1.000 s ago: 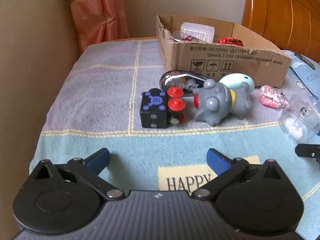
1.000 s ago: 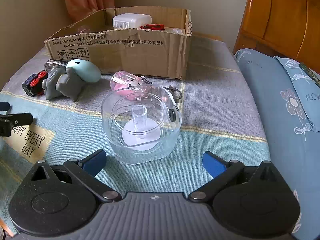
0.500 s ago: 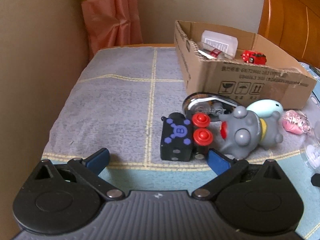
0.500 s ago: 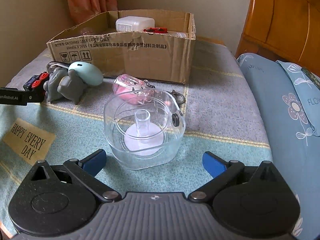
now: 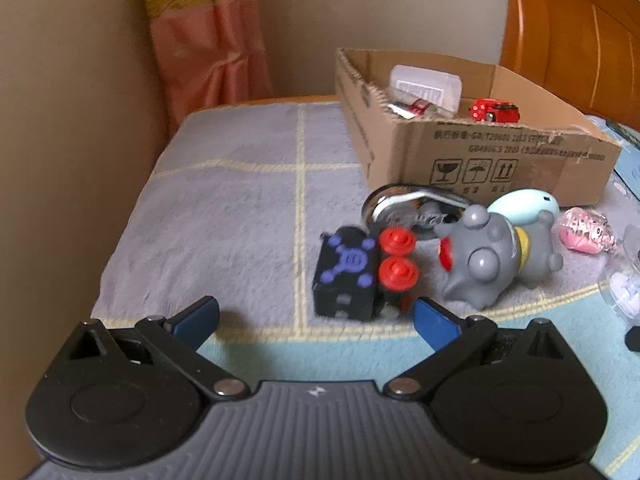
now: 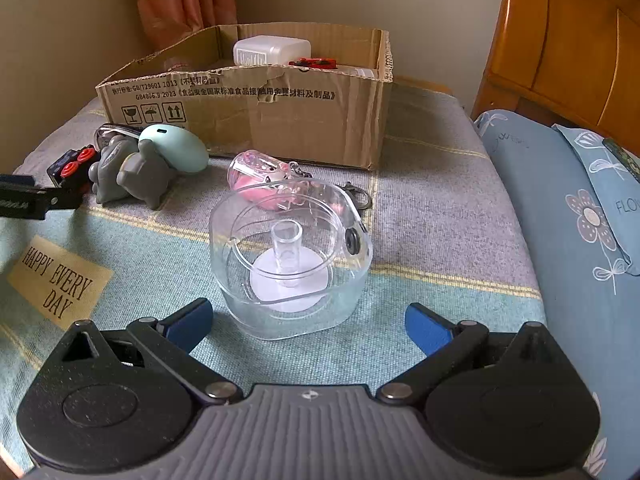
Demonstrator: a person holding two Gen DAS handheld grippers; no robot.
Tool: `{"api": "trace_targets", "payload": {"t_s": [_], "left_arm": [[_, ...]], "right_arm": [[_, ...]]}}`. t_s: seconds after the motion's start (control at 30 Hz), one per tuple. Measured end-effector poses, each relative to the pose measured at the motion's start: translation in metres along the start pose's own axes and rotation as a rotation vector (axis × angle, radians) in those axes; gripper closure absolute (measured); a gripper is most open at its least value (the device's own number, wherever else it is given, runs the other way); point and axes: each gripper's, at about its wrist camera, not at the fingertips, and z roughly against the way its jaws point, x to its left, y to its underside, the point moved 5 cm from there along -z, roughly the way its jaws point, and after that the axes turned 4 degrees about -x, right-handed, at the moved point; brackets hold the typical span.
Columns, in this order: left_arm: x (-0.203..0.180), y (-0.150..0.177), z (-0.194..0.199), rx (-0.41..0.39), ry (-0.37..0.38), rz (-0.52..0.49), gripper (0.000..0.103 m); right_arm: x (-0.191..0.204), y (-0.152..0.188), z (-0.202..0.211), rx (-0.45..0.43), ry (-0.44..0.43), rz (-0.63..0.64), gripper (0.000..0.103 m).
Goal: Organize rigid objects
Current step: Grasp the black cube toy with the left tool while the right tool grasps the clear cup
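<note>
My left gripper (image 5: 316, 316) is open and empty, just in front of a black cube toy with purple dots and red buttons (image 5: 360, 272). Its right finger (image 5: 434, 320) is close to the cube's right side. A grey figurine (image 5: 488, 260), a mint egg-shaped case (image 5: 524, 204) and a metal clip (image 5: 412, 208) lie behind it. My right gripper (image 6: 308, 322) is open and empty, just in front of a clear plastic container (image 6: 292, 256). A pink keychain charm (image 6: 268, 180) lies beyond it. The cardboard box (image 6: 260, 108) holds a white case and a red toy car.
Everything lies on a bed with a grey and teal blanket (image 6: 432, 216) that has a "HAPPY EVERY DAY" patch (image 6: 56, 280). A blue floral pillow (image 6: 580, 216) lies on the right. A wooden headboard (image 6: 568, 40) stands at the back right, a wall and curtain (image 5: 208, 40) on the left.
My left gripper has moved forward and left toward the black cube toy, which now sits close to its right finger. My right gripper has edged closer to the clear container.
</note>
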Motion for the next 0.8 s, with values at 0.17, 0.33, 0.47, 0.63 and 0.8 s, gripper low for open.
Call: {"api": "trace_targets", "payload": {"t_s": [0.17,0.33,0.47,0.63,0.8], "left_arm": [[-0.006,-0.009,-0.006,-0.033,0.029,-0.051,0.020],[-0.013,-0.012,-0.002,-0.050,0.094,-0.073,0.052],[-0.017,-0.009,0.002,-0.059,0.086,-0.095,0.053],[-0.018,0.002,0.017,-0.029,0.095,-0.074,0.053],[-0.020,0.022,0.042,0.003,0.126,-0.039,0.053]], "right_arm": [[0.000,0.001,0.000,-0.005,0.000,0.000,0.000],[0.000,0.001,0.000,-0.005,0.000,0.001,0.000],[0.001,0.000,0.000,-0.006,-0.003,0.004,0.000],[0.002,0.001,0.002,-0.008,-0.017,0.020,0.000],[0.009,0.001,0.001,-0.011,-0.063,0.070,0.000]]}}
